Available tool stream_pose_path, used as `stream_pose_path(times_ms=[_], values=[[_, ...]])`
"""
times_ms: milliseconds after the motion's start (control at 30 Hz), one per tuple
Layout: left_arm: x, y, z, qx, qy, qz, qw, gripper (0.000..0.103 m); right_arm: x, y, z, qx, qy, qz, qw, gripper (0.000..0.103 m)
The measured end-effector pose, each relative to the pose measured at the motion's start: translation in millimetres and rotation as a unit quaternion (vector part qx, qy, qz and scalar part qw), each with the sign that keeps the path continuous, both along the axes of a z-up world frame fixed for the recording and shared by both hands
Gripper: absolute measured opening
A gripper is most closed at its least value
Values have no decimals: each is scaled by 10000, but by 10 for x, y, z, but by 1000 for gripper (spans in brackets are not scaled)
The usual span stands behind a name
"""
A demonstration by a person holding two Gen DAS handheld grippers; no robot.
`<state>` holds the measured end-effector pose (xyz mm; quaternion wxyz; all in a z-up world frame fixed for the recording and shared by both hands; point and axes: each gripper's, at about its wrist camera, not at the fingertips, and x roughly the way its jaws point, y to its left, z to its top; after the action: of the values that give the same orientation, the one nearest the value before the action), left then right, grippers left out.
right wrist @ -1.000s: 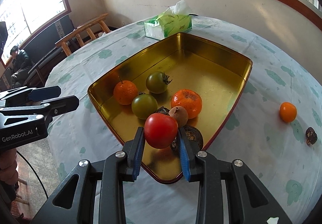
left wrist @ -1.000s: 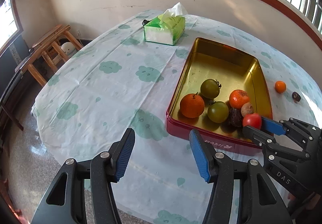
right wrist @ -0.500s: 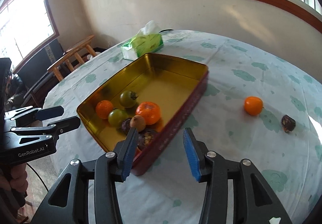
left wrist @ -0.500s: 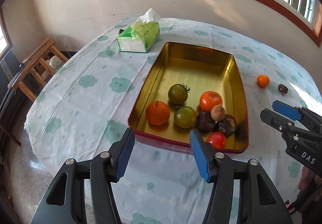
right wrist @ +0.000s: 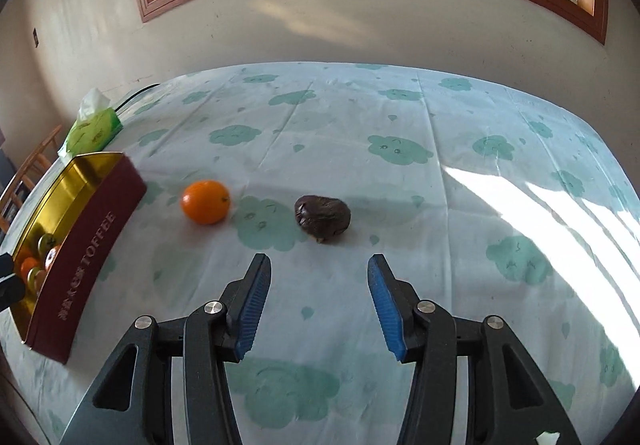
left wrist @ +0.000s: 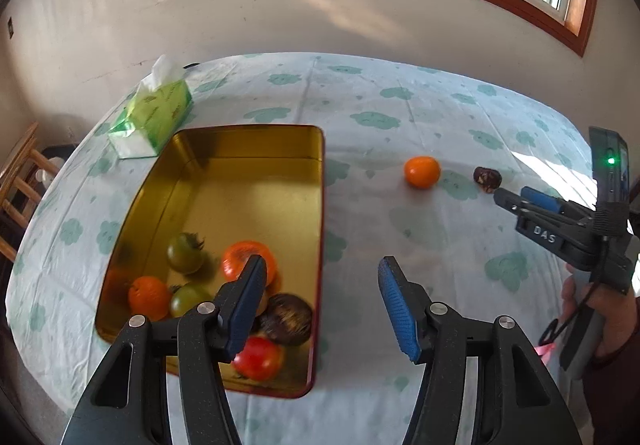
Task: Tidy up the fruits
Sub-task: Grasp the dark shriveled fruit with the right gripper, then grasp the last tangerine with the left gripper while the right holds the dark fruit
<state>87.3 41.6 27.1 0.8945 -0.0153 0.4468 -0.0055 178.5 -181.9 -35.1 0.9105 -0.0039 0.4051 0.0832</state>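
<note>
We hold the right gripper (right wrist: 318,295) empty, fingers apart, lined up below the dark fruit (right wrist: 322,218) mid-frame, probably a passion fruit.

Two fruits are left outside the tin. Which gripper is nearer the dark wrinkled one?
Right. The right gripper faces the dark fruit, open, just short of it. The left gripper hangs by the tin, farther off.

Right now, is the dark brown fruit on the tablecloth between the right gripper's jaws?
No: in the right wrist view the dark brown fruit lies on the tablecloth ahead of the right gripper, whose jaws are empty.
</note>
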Motion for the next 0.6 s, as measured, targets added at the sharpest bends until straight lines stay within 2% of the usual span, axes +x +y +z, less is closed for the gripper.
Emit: stream_pose_path(times_ms=[67, 267, 300, 333, 467, 600], values=[[139, -119, -18, -136, 33, -90, 9999, 59, 146, 7, -55, 17, 53, 1, 10000, 48], [546, -415, -162, -176, 163, -140, 9996, 59, 390, 90, -179, -21, 160, 116, 9998, 46], [609, -463, -190, -174, 162, -159, 9996, 59, 398, 103, -178, -50, 150, 118, 9998, 43], [668, -500, -221, -163, 156, -131, 9997, 59, 400, 106, -175, -33, 141, 161, 9998, 35], [890, -629, -373, -398, 124, -169, 9990, 59, 280, 70, -163, -197, 143, 226, 9994, 34], [1063, -741, -504, -486, 223, -170, 9984, 59, 28, -243, -160, -87, 228, -143, 9996, 34]])
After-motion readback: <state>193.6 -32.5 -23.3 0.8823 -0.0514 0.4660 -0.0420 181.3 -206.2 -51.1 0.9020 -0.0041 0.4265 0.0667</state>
